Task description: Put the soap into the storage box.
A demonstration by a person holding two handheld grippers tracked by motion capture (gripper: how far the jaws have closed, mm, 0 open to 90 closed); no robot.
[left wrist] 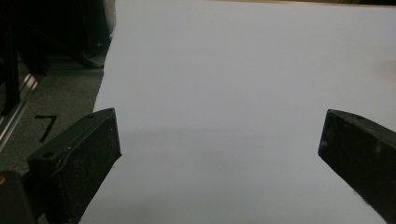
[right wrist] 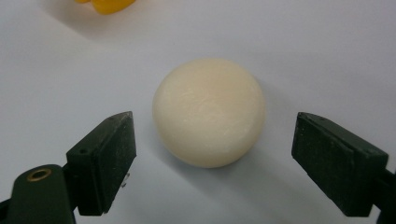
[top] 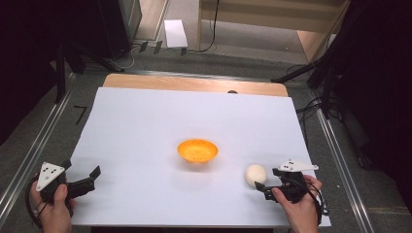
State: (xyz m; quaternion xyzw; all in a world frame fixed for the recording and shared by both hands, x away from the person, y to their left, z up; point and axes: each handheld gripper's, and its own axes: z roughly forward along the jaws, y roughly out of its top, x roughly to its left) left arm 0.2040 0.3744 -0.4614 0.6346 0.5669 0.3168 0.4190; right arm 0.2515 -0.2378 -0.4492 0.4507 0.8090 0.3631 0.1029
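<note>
A round, cream-white, smooth ball-shaped lump (top: pixel 255 174) lies on the white sheet-covered table (top: pixel 145 126) near its front right corner, just ahead of the right gripper (top: pixel 270 179). In the right gripper view the lump (right wrist: pixel 209 112) sits between the two black jaws, which stand wide with a clear gap to it on either side and touch nothing. An orange plastic bowl (top: pixel 197 150) stands near the middle of the table, well apart from the lump. The left gripper (top: pixel 93 175) rests by the front left corner, its jaws spread wide over bare sheet (left wrist: pixel 233 93).
</note>
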